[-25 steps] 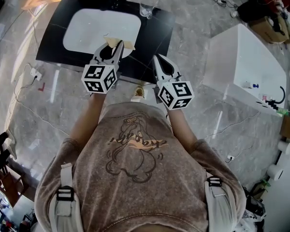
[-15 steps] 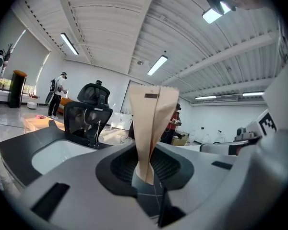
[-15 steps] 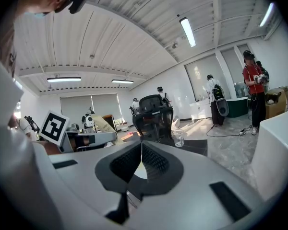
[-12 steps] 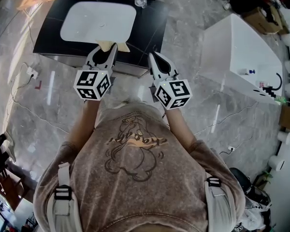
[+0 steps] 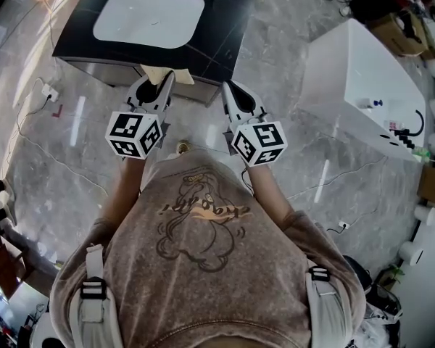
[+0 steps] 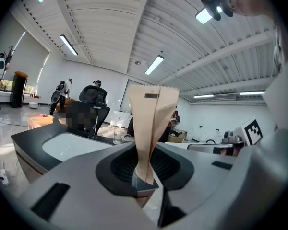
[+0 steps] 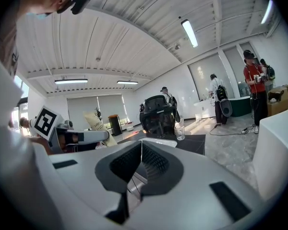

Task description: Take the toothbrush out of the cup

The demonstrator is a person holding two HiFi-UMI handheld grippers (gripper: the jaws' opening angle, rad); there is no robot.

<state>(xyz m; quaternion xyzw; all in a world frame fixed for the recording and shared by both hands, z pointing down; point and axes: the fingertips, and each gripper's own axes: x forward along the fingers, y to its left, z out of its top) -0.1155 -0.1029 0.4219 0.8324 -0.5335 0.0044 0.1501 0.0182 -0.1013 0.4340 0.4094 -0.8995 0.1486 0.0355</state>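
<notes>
Left gripper (image 6: 144, 180): jaws closed on the bottom end of a flat tan paper sleeve (image 6: 151, 123). It stands straight up out of the pinch and fans wider towards the top. No bare toothbrush shows anywhere, so my read is that the sleeve is the toothbrush in its wrapper, but the frames don't prove it. Right gripper (image 7: 141, 145): jaws closed pad to pad with nothing between them, level with the left one and just beside it. The cup (image 6: 118, 137) is a clear glass well ahead of both sets of jaws. It sits at the far edge of the black bench (image 5: 225, 42), beyond the white basin (image 5: 148, 17). It's too small to check properly, but I see nothing sticking out of it. Both grippers are over open floor, short of the bench's near edge, and touch nothing there. Judgement: the extraction step looks done, with the item out of the cup and carried clear in my left jaws, so this is the carry-off or wrap-up phase. Next move needs only a firm left pinch, since the sleeve is thin, tall above the jaws and held by one end, so a slack grip or a fast swing could let it tilt or slip. If it's to be set down, lower it to a surface first, then part the left jaws. The right jaws have no job.
</notes>
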